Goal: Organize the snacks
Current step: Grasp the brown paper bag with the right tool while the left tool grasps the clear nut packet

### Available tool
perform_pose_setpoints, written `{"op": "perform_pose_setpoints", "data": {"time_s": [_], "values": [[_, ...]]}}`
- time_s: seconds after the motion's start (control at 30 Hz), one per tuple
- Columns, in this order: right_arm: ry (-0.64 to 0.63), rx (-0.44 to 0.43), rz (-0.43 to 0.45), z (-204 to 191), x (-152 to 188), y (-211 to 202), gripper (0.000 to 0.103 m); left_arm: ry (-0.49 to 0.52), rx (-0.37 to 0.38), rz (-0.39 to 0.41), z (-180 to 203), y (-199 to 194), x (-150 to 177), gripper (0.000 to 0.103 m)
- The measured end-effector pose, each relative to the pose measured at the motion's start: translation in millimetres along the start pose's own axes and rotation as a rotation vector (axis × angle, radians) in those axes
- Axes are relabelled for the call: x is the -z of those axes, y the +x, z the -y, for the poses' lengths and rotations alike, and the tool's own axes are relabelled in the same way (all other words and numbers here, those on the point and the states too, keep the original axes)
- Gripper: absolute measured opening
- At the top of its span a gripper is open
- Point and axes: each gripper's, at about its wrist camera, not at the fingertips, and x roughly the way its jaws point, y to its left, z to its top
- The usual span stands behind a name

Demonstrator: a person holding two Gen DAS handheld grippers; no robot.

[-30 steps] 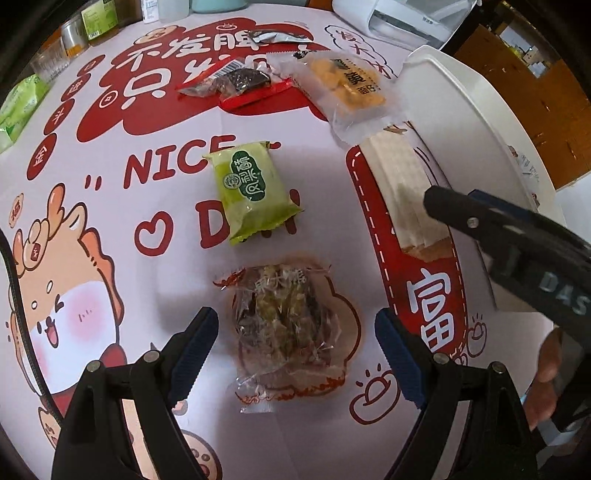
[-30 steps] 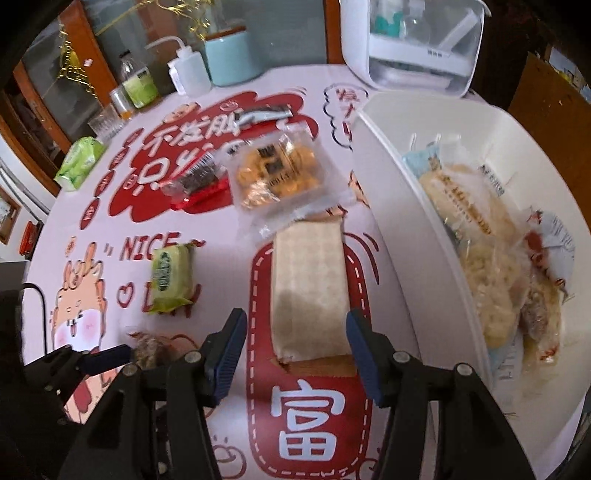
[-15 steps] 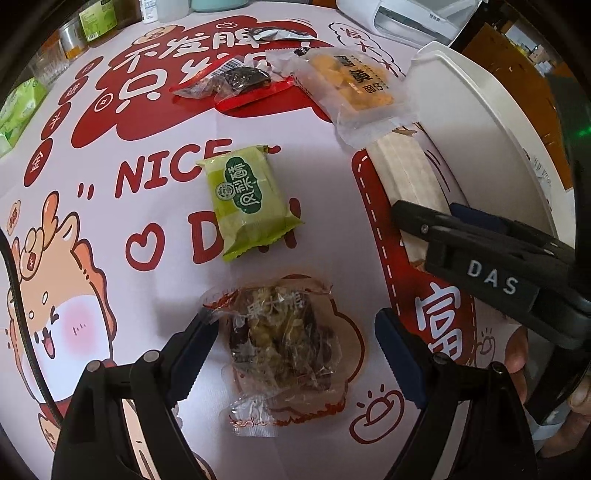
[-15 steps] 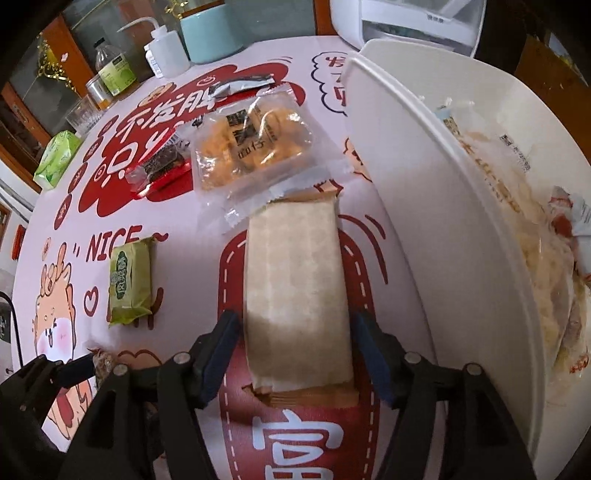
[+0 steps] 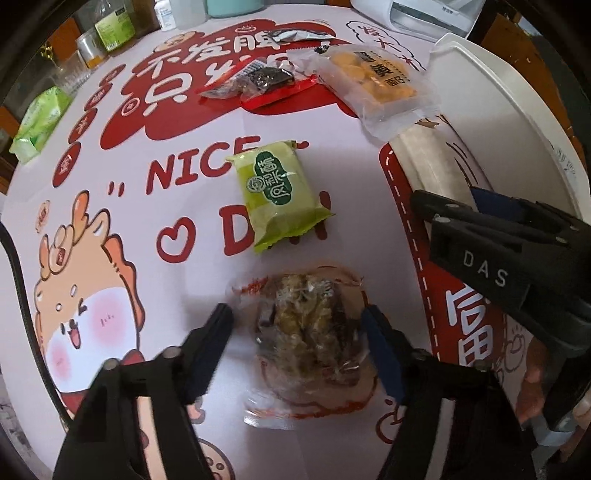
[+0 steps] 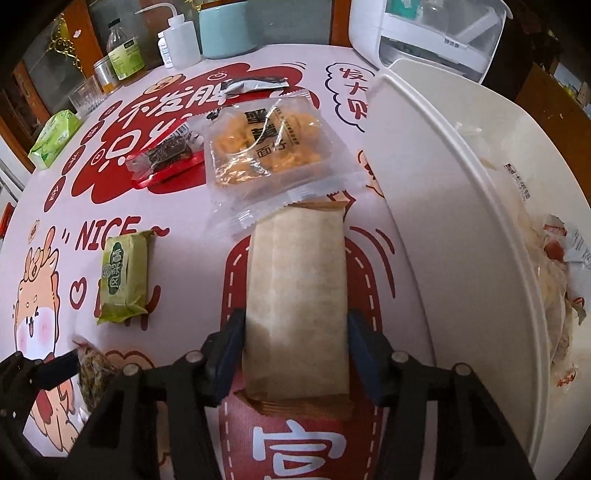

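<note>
My right gripper has closed its pads on both long sides of a beige paper-wrapped snack bar lying on the table beside the white bin. My left gripper is open, its fingers on either side of a clear-wrapped nut snack on the table. A green packet lies just beyond it. An orange cracker pack and a dark snack on red wrapper lie farther back. The bin holds several snack packs.
Bottles, a glass, a teal canister and a green tissue pack stand along the table's far left edge. A white appliance stands behind the bin.
My right gripper moved forward over the beige bar and narrowed onto its sides. My left gripper advanced so its fingers straddle the nut snack.
</note>
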Motion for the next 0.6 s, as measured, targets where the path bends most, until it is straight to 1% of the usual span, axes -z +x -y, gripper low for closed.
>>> {"op": "perform_pose_setpoints", "data": {"time_s": [0.03, 0.23, 0.4, 0.47, 0.6], "values": [[-0.002, 0.0, 0.002, -0.8, -0.3, 0.3, 0.054, 0.008, -0.008, 0.006, 1.7, -1.1, 0.1, 0.057], [-0.022, -0.028, -0.005, -6.4, 6.9, -3.7, 0.054, -0.026, 0.031, -0.001, -4.7, -4.1, -0.6, 0.052], [-0.035, -0.028, 0.02, -10.1, 13.7, -17.1, 0.054, -0.05, 0.07, -0.025, -20.4, -9.4, 1.1, 0.049], [-0.03, -0.039, 0.028, -8.9, 15.1, -23.9, 0.054, -0.05, 0.072, -0.028, -27.0, -7.6, 1.9, 0.049], [-0.029, -0.041, 0.05, -6.0, 17.5, -37.1, 0.054, -0.041, 0.075, -0.016, -25.3, -14.9, 4.7, 0.049]]}}
